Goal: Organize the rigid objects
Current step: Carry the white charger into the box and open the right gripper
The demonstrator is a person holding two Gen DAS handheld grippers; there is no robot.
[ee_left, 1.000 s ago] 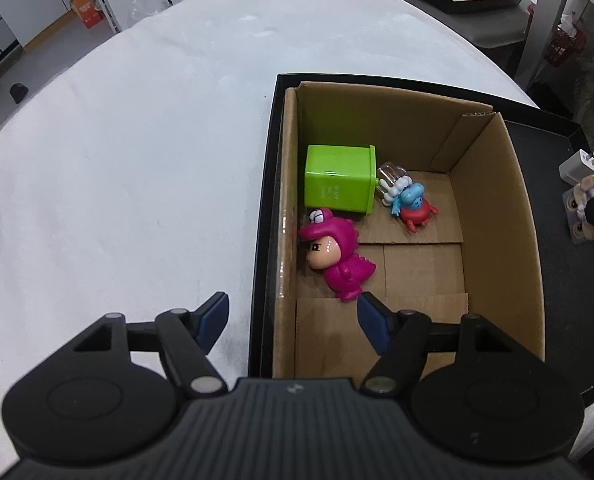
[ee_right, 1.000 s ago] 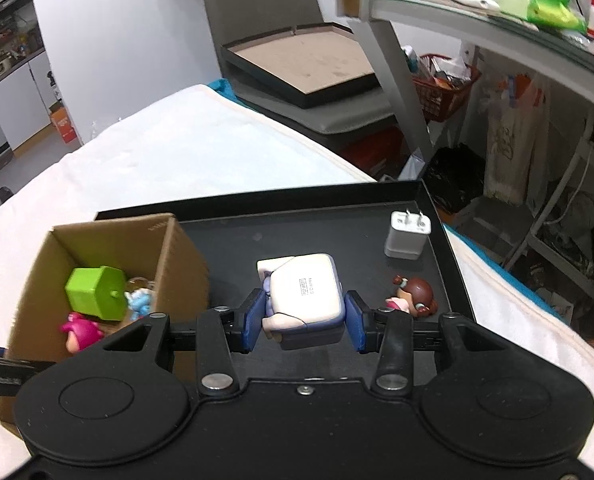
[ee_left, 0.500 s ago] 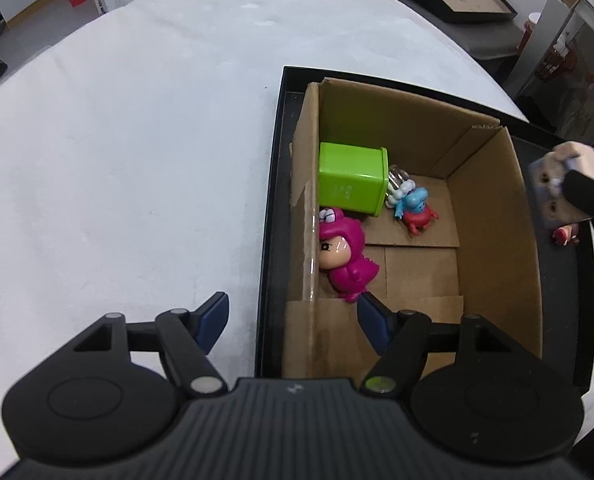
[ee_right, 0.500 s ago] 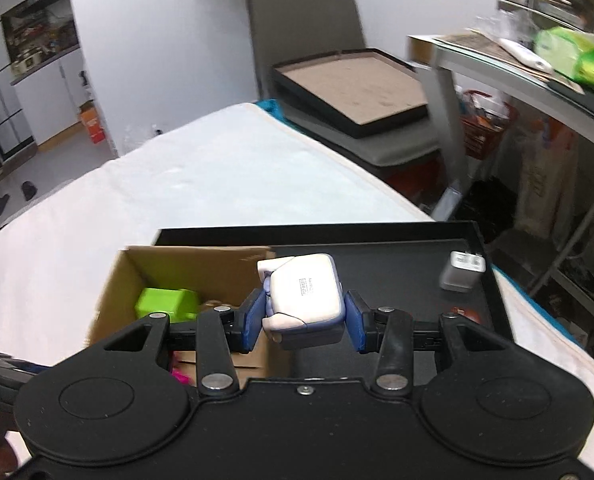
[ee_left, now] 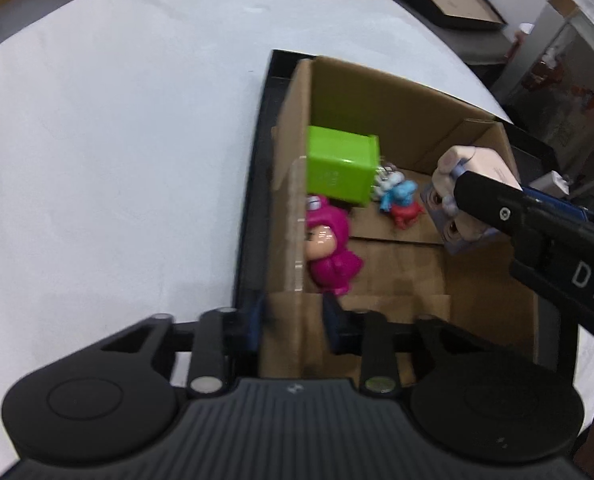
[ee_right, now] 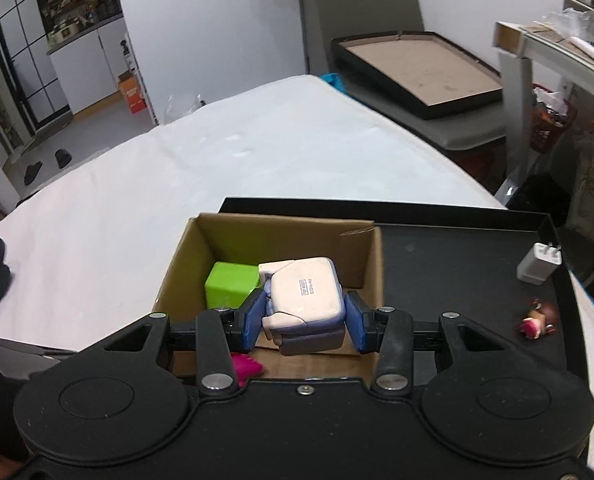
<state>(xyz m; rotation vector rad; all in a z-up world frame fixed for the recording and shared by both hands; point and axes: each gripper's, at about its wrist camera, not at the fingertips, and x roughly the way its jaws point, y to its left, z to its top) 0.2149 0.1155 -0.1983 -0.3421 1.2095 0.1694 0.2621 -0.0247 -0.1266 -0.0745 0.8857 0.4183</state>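
An open cardboard box (ee_left: pixel 397 92) (ee_right: pixel 281 226) stands in a black tray (ee_right: pixel 457 256). Inside lie a green cube (ee_left: pixel 341 170) (ee_right: pixel 229 284), a pink figurine (ee_left: pixel 331 252) and a small blue and red toy (ee_left: pixel 401 202). My right gripper (ee_right: pixel 305 316) is shut on a cream and blue blocky figure (ee_right: pixel 303 296) (ee_left: pixel 463 200), held over the box's opening. My left gripper (ee_left: pixel 293 324) is shut on the box's near left wall, one finger inside and one outside.
A white charger (ee_right: pixel 539 264) and a small brown-haired figurine (ee_right: pixel 537 322) lie on the tray's right side. White tablecloth (ee_left: pixel 117 140) spreads to the left. A chair with a flat framed board (ee_right: pixel 417 64) stands behind the table.
My left gripper has moved forward and closed on the box's left wall. My right gripper has carried the blocky figure left from above the tray to over the box.
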